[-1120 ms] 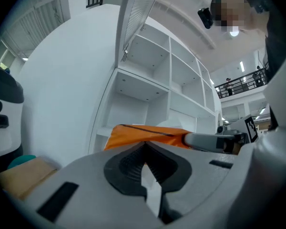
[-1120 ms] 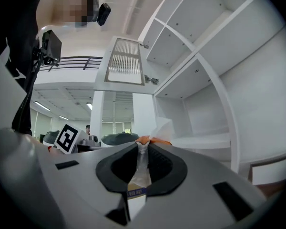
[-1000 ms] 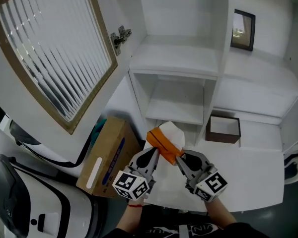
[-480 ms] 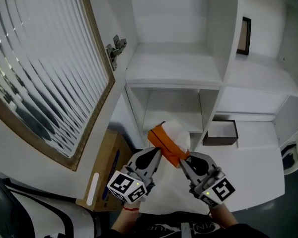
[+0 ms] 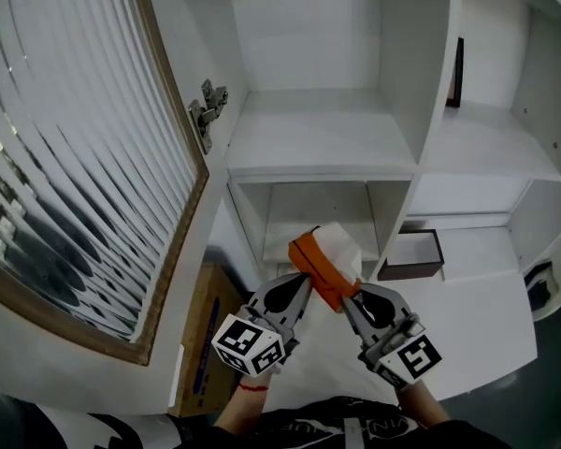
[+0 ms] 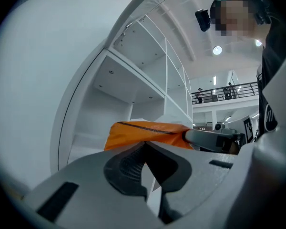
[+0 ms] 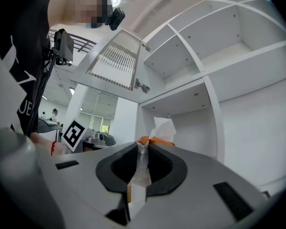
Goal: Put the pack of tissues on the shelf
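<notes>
Gripped at its ends by the clenched left claw (image 5: 302,286) and right claw (image 5: 348,299), the soft orange-and-white plastic pack of tissues (image 5: 325,266) is held higher and nearer the white shelf (image 5: 318,148), at its lower middle opening, than before, so placing is judged close.

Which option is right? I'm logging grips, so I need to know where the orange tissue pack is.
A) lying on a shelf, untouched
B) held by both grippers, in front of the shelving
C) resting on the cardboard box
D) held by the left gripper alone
B: the head view shows the tissue pack pinched at its near end by the left gripper and the right gripper, in the air before the white shelving.
</notes>
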`<state>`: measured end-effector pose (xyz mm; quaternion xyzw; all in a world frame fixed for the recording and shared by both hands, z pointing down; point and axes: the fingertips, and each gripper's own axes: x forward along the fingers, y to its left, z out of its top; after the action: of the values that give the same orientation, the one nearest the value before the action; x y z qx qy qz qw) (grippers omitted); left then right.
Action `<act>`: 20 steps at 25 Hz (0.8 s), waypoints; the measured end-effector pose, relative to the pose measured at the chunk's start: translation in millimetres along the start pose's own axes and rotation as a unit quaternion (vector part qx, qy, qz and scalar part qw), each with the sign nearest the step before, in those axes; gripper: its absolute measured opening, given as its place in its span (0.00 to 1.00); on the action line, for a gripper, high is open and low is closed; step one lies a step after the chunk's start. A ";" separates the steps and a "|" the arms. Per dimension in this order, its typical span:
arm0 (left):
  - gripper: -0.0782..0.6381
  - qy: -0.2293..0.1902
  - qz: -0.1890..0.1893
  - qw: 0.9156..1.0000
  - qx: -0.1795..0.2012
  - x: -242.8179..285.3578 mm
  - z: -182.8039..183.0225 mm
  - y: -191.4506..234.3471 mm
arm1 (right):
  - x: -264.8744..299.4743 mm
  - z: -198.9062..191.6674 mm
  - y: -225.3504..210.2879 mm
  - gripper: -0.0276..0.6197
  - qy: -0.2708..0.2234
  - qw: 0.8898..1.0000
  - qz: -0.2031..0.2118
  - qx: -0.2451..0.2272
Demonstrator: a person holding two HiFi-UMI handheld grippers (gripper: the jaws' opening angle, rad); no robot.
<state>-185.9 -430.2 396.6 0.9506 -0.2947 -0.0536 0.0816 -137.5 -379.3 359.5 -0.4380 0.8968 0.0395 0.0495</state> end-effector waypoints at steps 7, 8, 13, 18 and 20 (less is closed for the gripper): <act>0.12 0.033 0.009 0.999 -0.013 13.3 -9.9 15.5 | 13.1 -11.6 -12.1 0.09 0.029 0.999 -0.026 0.000; 0.12 0.034 0.011 0.999 -0.015 13.7 -10.9 17.4 | 14.8 -13.3 -13.8 0.09 0.032 0.999 -0.028 0.002; 0.12 0.034 0.015 0.999 -0.018 13.1 -13.9 26.0 | 25.9 -17.7 -17.7 0.09 0.040 0.998 -0.039 -0.003; 0.12 0.039 0.010 0.999 -0.019 8.6 -20.2 24.6 | 41.9 -21.8 -20.5 0.09 0.051 0.997 -0.049 -0.012; 0.12 0.037 0.008 0.999 -0.019 6.2 -22.8 24.5 | 49.0 -27.0 -21.4 0.09 0.061 0.997 -0.052 -0.018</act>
<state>-190.9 -450.9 423.2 0.9478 -0.2981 -0.0232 0.1111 -152.1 -433.7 379.7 -0.4868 0.8730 0.0268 -0.0111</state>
